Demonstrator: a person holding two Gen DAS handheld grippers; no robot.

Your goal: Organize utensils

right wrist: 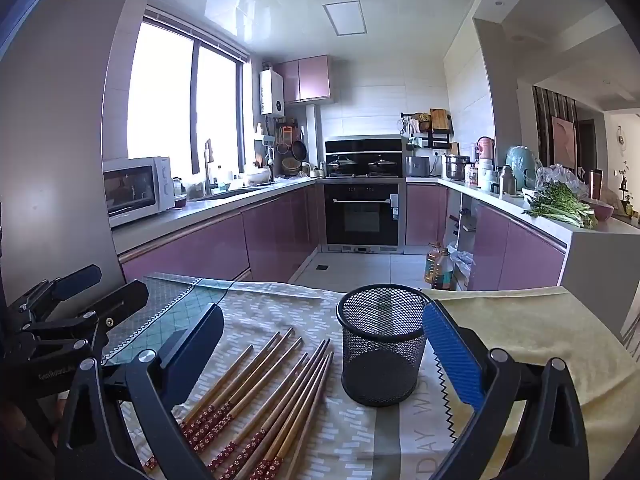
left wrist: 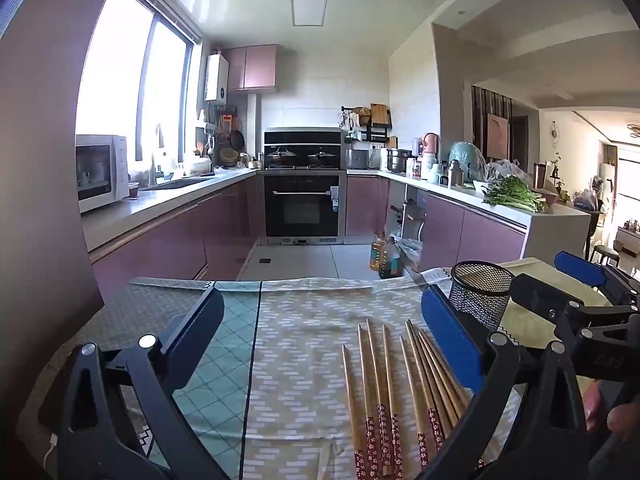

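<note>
Eight chopsticks (right wrist: 256, 396) lie beside one mesh cup (right wrist: 382, 346); left tongs (left wrist: 320, 336) and right tongs (right wrist: 320, 344) gape wide, empty.

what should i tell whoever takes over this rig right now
Left gripper: open, nothing between its fingers, hovering over the cloth.
Right gripper: open, empty, facing the mesh cup.
Chopsticks: all lying loose in a fan on the patterned cloth, left of the cup, none gripped.
Mesh cup: upright and empty on the cloth.
Done: nothing yet.
Left: pick up the chopsticks and stand them in the cup.
</note>
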